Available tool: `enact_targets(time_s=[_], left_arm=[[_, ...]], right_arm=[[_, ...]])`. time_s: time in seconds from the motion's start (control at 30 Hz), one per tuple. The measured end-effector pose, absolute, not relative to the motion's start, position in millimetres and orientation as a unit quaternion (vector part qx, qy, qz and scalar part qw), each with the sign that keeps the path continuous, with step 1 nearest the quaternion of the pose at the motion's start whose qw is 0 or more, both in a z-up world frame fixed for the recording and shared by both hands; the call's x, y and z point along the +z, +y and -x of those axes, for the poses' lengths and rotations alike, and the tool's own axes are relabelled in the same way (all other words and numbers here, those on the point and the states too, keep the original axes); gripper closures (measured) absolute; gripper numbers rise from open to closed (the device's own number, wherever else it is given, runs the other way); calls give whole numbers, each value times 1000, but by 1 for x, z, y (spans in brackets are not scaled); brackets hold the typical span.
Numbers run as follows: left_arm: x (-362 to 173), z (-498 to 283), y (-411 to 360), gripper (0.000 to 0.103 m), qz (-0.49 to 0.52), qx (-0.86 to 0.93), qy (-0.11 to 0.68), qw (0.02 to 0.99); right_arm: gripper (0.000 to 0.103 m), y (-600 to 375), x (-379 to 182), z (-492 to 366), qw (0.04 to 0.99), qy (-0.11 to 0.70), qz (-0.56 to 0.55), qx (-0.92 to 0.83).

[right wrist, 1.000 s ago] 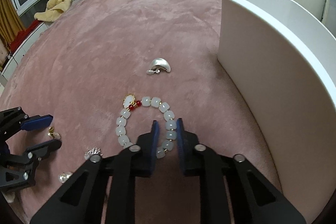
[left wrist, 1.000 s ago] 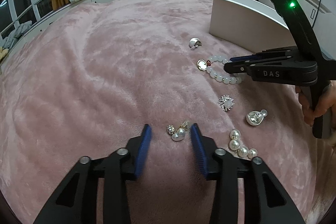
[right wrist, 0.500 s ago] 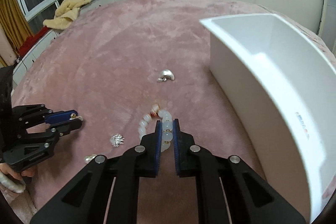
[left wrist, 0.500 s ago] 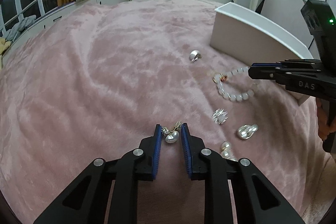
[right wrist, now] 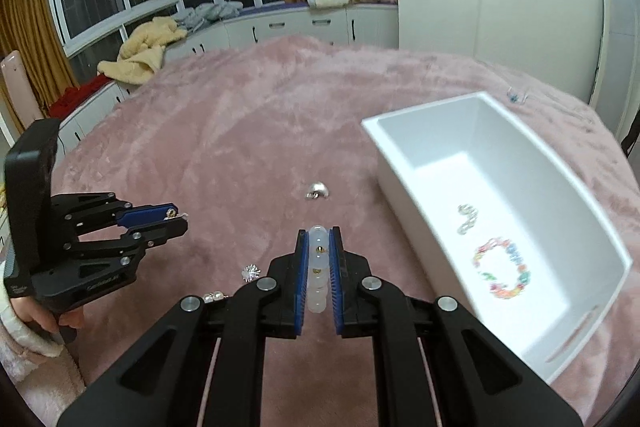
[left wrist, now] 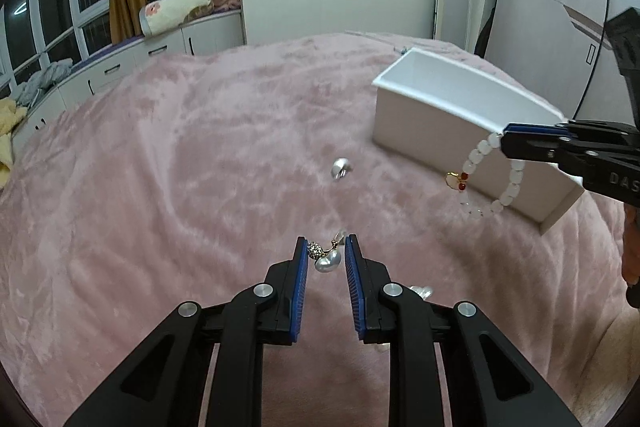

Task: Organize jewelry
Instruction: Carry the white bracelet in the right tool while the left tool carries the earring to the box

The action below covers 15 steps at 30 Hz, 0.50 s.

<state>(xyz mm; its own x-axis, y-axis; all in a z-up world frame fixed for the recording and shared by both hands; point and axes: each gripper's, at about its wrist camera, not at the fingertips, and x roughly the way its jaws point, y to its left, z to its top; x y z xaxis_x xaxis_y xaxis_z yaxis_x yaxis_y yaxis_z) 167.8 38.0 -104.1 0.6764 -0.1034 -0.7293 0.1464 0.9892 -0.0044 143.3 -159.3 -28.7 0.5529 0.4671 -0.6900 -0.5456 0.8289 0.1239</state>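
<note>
Right hand-held gripper [right wrist: 319, 247] is clamped on a bracelet of pale, milky, rounded beads [right wrist: 318, 267], holding it clear of the bed. In the left wrist view the bracelet [left wrist: 496, 173] hangs as a loop below the closed blue pads, a small gold charm with red beads at its low end, in front of the near wall of the white box [left wrist: 448, 123]. From the right hand-held gripper the white box [right wrist: 424, 187] lies ahead and to the right, its long axis running away and to the right, its open top facing up. This gripper is the nearer of the two to the box.

Inside the box lie a multicoloured bead bracelet [right wrist: 502, 269] and a small silver chain piece [right wrist: 467, 219].

Left hand-held gripper [left wrist: 325, 253] is narrowed on a pearl earring [left wrist: 327, 259] with a gold hook and a sparkly bead, its jaws having just closed in on it; the earring appears pinched between the ribbed blue pads, though the contact is hard to make out.

On the fuzzy pink blanket [left wrist: 180, 167] that covers the bed rest a curved silver piece [left wrist: 341, 165], a spiky silver ornament [right wrist: 251, 271] and a cluster of small pearls [right wrist: 212, 295], all well apart from the box.
</note>
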Motion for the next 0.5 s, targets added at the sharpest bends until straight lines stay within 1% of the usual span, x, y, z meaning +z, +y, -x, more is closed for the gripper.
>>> enact_targets(time_s=[0.23, 0.5], left_arm=[[-62, -170, 13, 80, -26, -85, 371, 925], [-14, -168, -29, 79, -63, -105, 340, 933]], right_arm=[[92, -183, 11, -128, 896, 335, 52, 287], [92, -211, 49, -108, 911, 295, 50, 283]])
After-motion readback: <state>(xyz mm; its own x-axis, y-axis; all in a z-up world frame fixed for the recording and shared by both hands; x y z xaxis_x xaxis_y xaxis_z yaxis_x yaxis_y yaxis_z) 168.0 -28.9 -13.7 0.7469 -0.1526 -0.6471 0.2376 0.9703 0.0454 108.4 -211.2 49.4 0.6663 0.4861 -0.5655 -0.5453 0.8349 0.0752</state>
